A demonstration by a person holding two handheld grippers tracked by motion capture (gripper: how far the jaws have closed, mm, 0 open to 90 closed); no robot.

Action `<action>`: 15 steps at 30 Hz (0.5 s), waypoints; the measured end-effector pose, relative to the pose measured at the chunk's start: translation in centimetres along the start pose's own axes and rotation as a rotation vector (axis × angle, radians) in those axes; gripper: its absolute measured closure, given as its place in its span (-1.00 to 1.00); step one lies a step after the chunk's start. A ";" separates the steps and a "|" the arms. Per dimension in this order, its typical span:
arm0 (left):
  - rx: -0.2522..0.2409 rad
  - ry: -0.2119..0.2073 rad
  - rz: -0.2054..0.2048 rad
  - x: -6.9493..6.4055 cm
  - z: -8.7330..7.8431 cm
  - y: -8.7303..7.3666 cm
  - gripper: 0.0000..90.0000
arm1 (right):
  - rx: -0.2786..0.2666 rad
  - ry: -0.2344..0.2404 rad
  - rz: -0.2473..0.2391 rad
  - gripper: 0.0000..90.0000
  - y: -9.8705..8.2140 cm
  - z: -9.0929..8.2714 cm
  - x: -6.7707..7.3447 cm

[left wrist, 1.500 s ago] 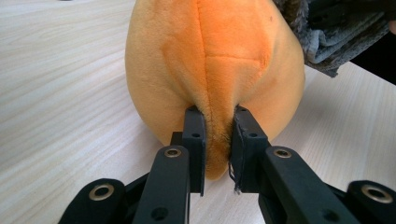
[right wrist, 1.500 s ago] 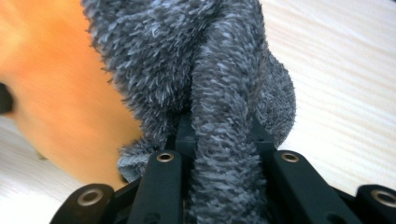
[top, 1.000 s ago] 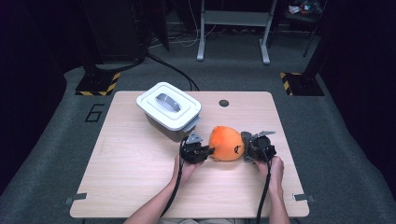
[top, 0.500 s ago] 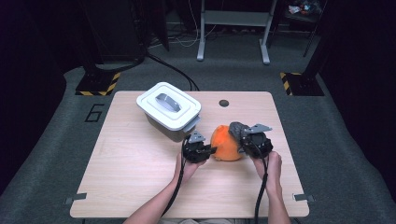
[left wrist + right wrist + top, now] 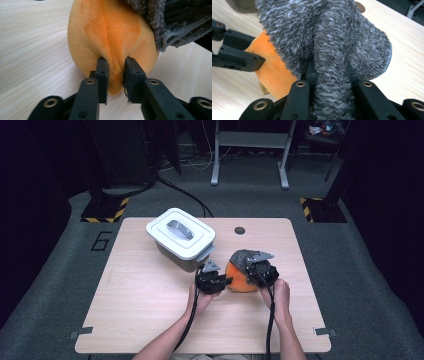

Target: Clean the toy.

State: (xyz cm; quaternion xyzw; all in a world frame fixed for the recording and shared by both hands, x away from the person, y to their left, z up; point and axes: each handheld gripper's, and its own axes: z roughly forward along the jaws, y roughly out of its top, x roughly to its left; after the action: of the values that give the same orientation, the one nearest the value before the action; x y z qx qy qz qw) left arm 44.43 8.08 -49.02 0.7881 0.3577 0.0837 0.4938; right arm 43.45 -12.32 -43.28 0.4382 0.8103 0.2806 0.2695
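Orange plush ball (image 5: 239, 279), one grey sock (image 5: 242, 256).

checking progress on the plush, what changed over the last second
The right claw, shut on the grey fuzzy cover, has pulled it up and over the orange plush toward the left claw. The left claw's jaws have just been opening slightly, a fold of plush between them. The white lidded container and table stayed put.

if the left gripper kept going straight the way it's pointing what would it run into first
The orange plush: the left gripper already has a fold of it between its jaws, which have just been opening. Beyond the plush probably comes the grey fuzzy cloth; depth there is unclear.
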 end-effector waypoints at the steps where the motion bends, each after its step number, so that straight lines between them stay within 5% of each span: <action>1: -0.002 -0.004 -0.003 0.1 0.0 -0.1 0.39 | 0.000 0.003 0.007 0.63 -0.1 0.0 -0.1; 4: 0.018 -0.002 0.000 0.4 0.2 -0.4 0.22 | -0.010 0.018 0.011 0.63 -0.2 0.2 -0.4; 9: 0.015 -0.004 0.019 0.3 0.4 -0.5 0.54 | -0.013 0.012 0.019 0.63 -0.2 0.4 -0.4; 15: 0.006 -0.011 0.011 0.3 0.2 -0.6 0.68 | -0.016 0.023 0.041 0.62 -0.6 0.3 -0.9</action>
State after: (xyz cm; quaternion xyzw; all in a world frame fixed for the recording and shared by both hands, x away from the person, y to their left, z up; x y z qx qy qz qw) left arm 44.48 8.25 -49.66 0.7922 0.3508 0.0811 0.4928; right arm 43.73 -13.34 -43.71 0.4494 0.8018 0.2976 0.2581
